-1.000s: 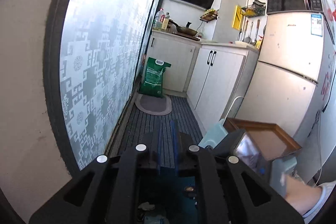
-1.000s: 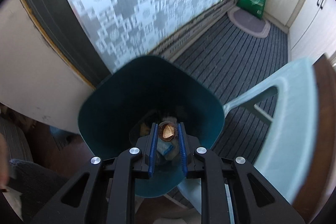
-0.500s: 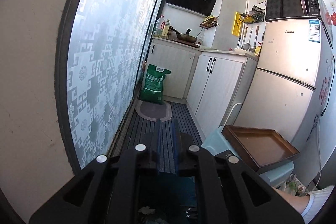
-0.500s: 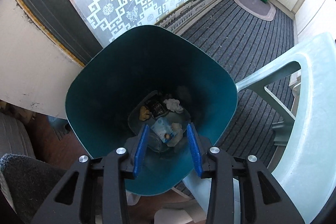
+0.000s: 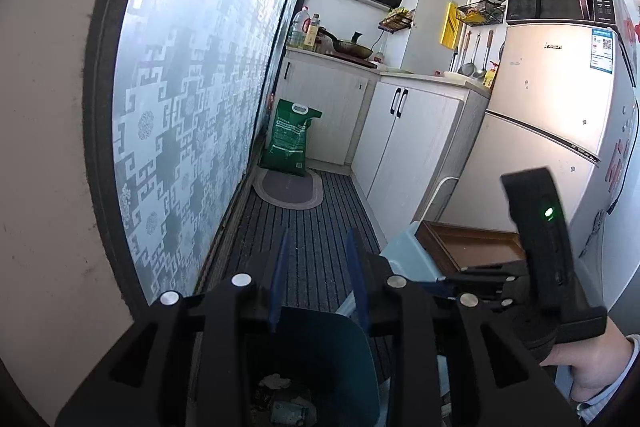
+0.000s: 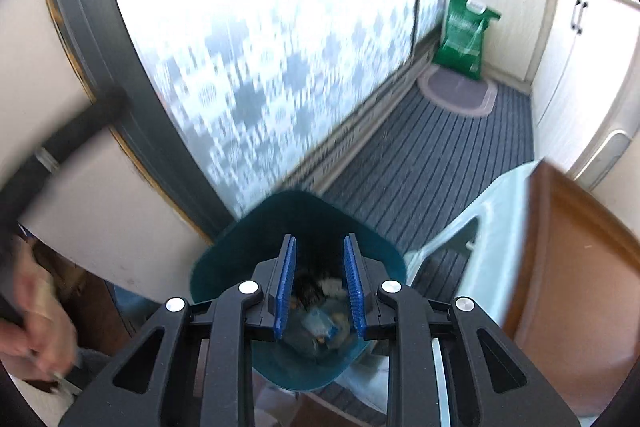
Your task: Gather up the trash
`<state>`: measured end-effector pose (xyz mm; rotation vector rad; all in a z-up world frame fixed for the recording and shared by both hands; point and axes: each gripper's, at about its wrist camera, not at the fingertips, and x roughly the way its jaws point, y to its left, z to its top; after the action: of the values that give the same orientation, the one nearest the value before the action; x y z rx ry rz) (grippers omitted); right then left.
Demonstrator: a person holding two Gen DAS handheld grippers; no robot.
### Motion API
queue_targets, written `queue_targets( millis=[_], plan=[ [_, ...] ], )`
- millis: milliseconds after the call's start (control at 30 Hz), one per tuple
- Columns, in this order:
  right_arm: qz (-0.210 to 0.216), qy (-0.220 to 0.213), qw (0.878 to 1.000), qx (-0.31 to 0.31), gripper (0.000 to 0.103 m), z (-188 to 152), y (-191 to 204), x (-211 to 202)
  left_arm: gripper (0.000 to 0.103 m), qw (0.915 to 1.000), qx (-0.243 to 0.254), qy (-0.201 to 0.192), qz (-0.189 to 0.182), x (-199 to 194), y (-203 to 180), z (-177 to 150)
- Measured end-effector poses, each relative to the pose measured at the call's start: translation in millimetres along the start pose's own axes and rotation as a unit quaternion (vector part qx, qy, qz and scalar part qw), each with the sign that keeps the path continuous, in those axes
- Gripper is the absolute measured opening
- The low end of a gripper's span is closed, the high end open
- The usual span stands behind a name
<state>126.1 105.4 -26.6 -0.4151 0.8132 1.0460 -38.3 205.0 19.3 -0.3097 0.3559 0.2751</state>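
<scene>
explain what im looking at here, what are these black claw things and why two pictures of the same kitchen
No robot here: a person holds a two-finger claw in each hand, and each claw carries a wide-angle camera looking along its blue fingers. One picture comes from the left claw, the other from the right claw. The left view also shows the right claw's black body and the hand gripping it.

Both claws are open and hold nothing. Below them stands a teal trash bin with scraps at its bottom. Beside it is a pale blue plastic chair with a brown wooden tray on it. The floor is dark striped matting.

1 bin [image 6: 224, 251], 1 tray [image 5: 472, 247], 1 stool [image 6: 496, 203], 1 sack [image 5: 292, 137]
</scene>
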Motion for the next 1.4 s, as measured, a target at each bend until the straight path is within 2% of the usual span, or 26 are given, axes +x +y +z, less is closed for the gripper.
queue_targets(
  millis=[267, 433, 500, 533, 633, 700, 733, 800, 900, 967, 1033, 1100, 1233, 1400],
  plan=[
    [-0.017, -0.054, 0.998, 0.024, 0.025, -35, 1, -64, 0.034, 0.9985, 0.026, 0.033, 0.034, -15, -17, -22],
    [-0.045, -0.079, 0.995, 0.036, 0.025, -60, -1, -107, 0.054, 0.998, 0.033, 0.03, 0.044, -35, -25, -23],
    [-0.058, -0.085, 0.994, 0.037, 0.025, -70, -3, -123, 0.065, 0.9975, 0.036, 0.031, 0.052, -43, -27, -25],
    [-0.061, -0.091, 0.993, 0.042, 0.025, -77, -5, -133, 0.067, 0.9974, 0.037, 0.031, 0.054, -46, -27, -26],
    [-0.069, -0.112, 0.989, 0.062, 0.038, -96, -11, -161, 0.074, 0.9978, 0.028, 0.031, 0.051, -58, -28, -32],
    [-0.075, -0.127, 0.986, 0.075, 0.05, -109, -14, -177, 0.082, 0.9976, 0.039, 0.028, 0.049, -64, -34, -37],
    [-0.082, -0.131, 0.985, 0.083, 0.051, -117, -16, -184, 0.083, 0.9975, 0.045, 0.028, 0.045, -66, -37, -39],
    [-0.089, -0.135, 0.982, 0.095, 0.062, -128, -20, -195, 0.095, 0.9969, 0.061, 0.024, 0.045, -72, -44, -45],
    [-0.103, -0.155, 0.977, 0.105, 0.081, -142, -25, -212, 0.099, 0.9972, 0.057, 0.022, 0.045, -77, -47, -56],
    [-0.113, -0.168, 0.973, 0.107, 0.092, -147, -25, -223, 0.1, 0.9962, 0.062, 0.035, 0.05, -75, -49, -62],
    [-0.131, -0.169, 0.972, 0.093, 0.093, -150, -22, -228, 0.1, 0.9958, 0.063, 0.034, 0.058, -75, -48, -62],
    [-0.134, -0.175, 0.971, 0.091, 0.098, -155, -23, -231, 0.1, 0.9959, 0.062, 0.022, 0.063, -78, -48, -61],
    [-0.122, -0.196, 0.969, 0.086, 0.1, -160, -22, -238, 0.1, 0.9961, 0.064, 0.026, 0.054, -77, -50, -63],
    [-0.115, -0.199, 0.97, 0.084, 0.1, -163, -23, -241, 0.1, 0.9963, 0.071, 0.021, 0.044, -77, -55, -65]
  ],
)
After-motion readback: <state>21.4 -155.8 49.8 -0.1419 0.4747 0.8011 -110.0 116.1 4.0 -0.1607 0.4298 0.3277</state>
